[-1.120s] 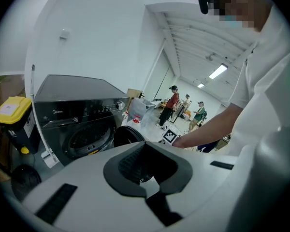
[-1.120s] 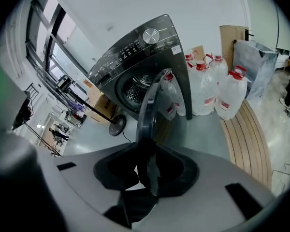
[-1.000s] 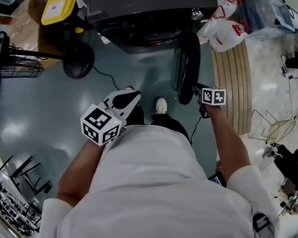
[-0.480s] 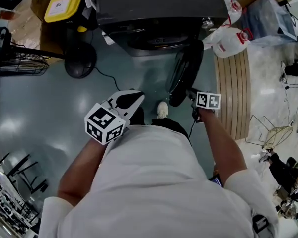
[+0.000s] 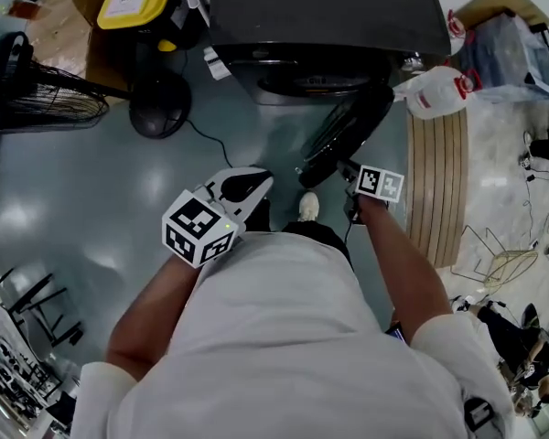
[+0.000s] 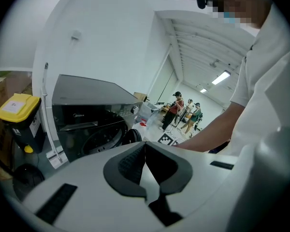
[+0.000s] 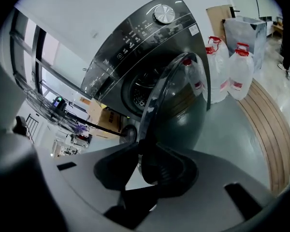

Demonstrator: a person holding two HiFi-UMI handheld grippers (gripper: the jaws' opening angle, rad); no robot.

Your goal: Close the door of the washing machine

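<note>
Swung partway toward the washing machine (image 5: pixel 329 12), the round door (image 5: pixel 346 133) now stands about half shut, not latched. Right gripper (image 5: pixel 346 170) jaws clasp its rim, easing slightly open; left gripper (image 5: pixel 253 183) jaws are closed and empty. Remaining: push it home.

Hand-held gripper (image 7: pixel 143 149) jaws opening; door (image 7: pixel 181 108) rim between them.

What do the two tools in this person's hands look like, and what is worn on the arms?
The left gripper and right gripper are smooth white plastic shells, each tipped with two dark grey ribbed pads. Each carries a white cube printed with black square markers: the left cube and the right cube. The person wears a white short-sleeved shirt.
</note>
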